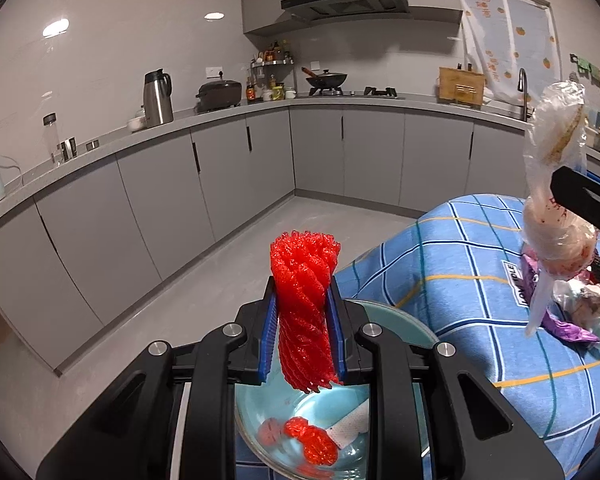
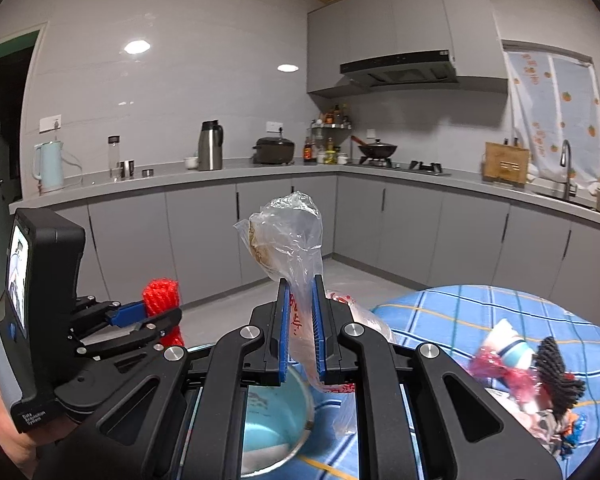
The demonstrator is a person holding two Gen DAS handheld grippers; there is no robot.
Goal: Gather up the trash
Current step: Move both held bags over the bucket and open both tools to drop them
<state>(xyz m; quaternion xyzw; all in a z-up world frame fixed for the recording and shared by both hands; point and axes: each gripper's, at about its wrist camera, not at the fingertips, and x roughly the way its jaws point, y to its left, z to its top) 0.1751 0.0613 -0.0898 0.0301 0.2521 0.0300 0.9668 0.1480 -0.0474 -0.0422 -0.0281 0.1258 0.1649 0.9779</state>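
My left gripper (image 1: 303, 324) is shut on a red foam fruit net (image 1: 304, 276) and holds it upright above a glass bowl (image 1: 400, 316). The bowl holds a crumpled red wrapper (image 1: 312, 442) and a white scrap (image 1: 350, 424). My right gripper (image 2: 302, 332) is shut on a clear plastic bag (image 2: 288, 236) with brownish food residue, held above the same bowl (image 2: 276, 432). The bag also shows at the right of the left wrist view (image 1: 556, 184). The left gripper with its net shows in the right wrist view (image 2: 162, 300).
A round table with a blue plaid cloth (image 1: 468, 264) carries a pile of mixed trash (image 2: 532, 376), also in the left wrist view (image 1: 580, 304). Grey kitchen cabinets (image 1: 228, 160) and a counter with kettles, a wok and a sink run along the walls.
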